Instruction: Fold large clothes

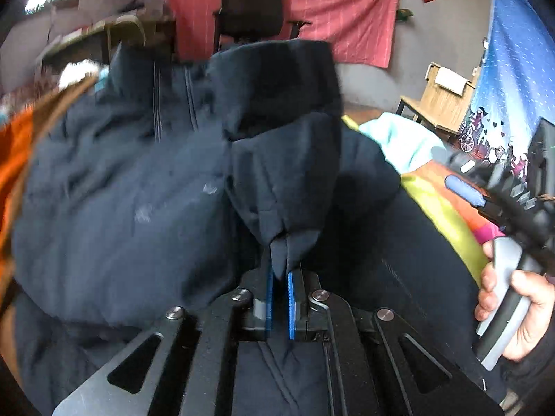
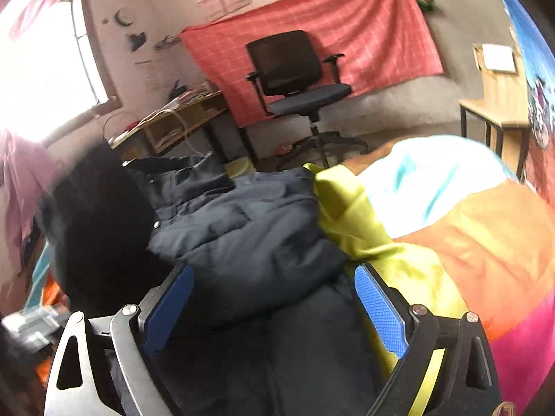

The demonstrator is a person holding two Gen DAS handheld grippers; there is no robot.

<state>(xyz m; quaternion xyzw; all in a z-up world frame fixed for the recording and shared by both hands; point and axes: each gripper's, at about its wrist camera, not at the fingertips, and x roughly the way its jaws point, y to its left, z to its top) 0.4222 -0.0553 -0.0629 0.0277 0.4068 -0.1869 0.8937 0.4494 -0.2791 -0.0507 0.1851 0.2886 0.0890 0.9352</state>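
A dark navy padded jacket (image 1: 121, 190) lies spread over a bed with a colourful cover. My left gripper (image 1: 280, 274) is shut on a fold of the jacket's fabric, which rises in a peak from between its blue pads (image 1: 290, 298). In the right wrist view the same jacket (image 2: 249, 235) lies bunched under and ahead of my right gripper (image 2: 274, 298). Its blue pads (image 2: 381, 315) stand wide apart and open, with nothing pressed between them. A hand (image 1: 513, 312) holds the right gripper's handle at the right edge of the left wrist view.
The bed cover (image 2: 485, 253) shows yellow-green, orange and pink bands, with a pale blue cloth (image 2: 426, 180) on it. A black office chair (image 2: 298, 79) stands before a red wall cloth (image 2: 374, 20). A cluttered desk (image 2: 180, 118) is at left, a wooden table (image 2: 499, 118) at right.
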